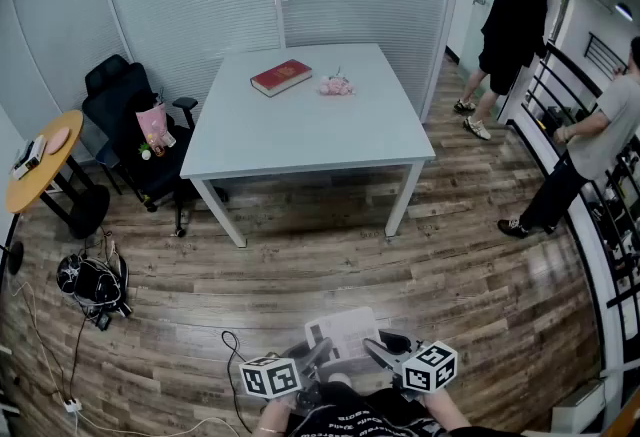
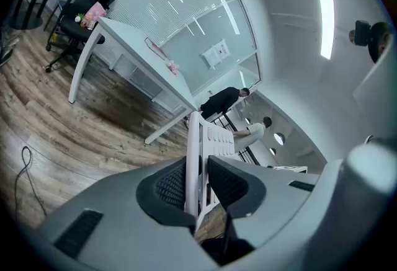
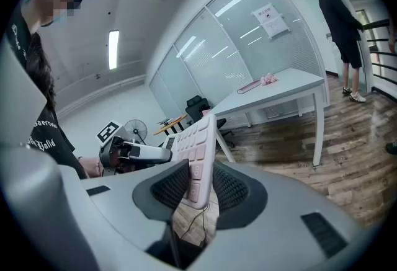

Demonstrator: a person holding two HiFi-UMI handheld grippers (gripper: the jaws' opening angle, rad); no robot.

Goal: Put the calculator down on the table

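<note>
calculator hangs in the air low in front of the person, well short of the table. left gripper is clamped narrow on one edge of it, and right gripper is clamped on the opposite edge, pads over the keys. it looks like a thin, stiff, light plastic slab with a smooth case, so it would probably pivot or slip if one side lets go early; i'd keep both edge grips and lay it flat near the table's bare near edge, clear of the red book by the far edge.
</note>
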